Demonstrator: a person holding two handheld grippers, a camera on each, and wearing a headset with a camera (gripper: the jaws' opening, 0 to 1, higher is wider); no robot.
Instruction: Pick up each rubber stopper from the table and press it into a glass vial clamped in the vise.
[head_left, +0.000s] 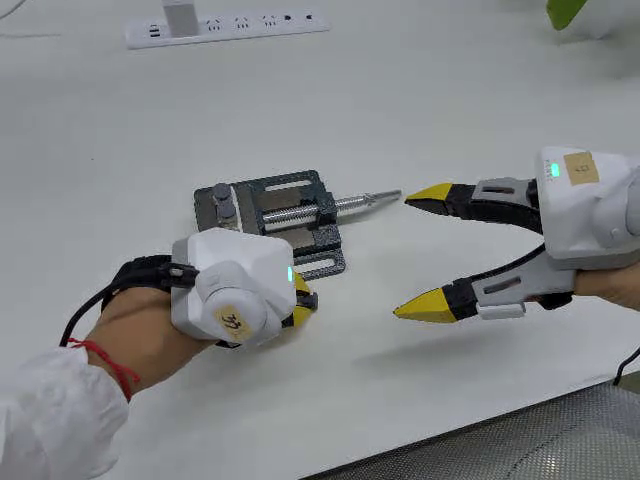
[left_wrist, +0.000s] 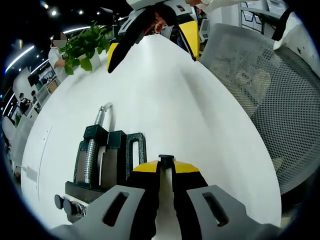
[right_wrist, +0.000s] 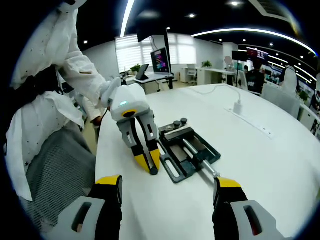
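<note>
A black vise (head_left: 285, 212) lies on the white table, its screw handle pointing right. Two small grey-topped vials (head_left: 224, 200) stand at its left end. My left gripper (head_left: 303, 299) sits just in front of the vise, low over the table. It is shut on a small dark rubber stopper (left_wrist: 166, 159), pinched at the yellow tips. The right gripper view shows that stopper (right_wrist: 154, 171) close to the table beside the vise (right_wrist: 189, 148). My right gripper (head_left: 418, 251) hovers open to the right of the vise handle, holding nothing.
A white power strip (head_left: 226, 28) lies at the table's far edge. A grey mesh chair (head_left: 520, 440) stands past the near right edge. A green plant (left_wrist: 82, 50) stands at the far side. A person in white sits on the left of the right gripper view.
</note>
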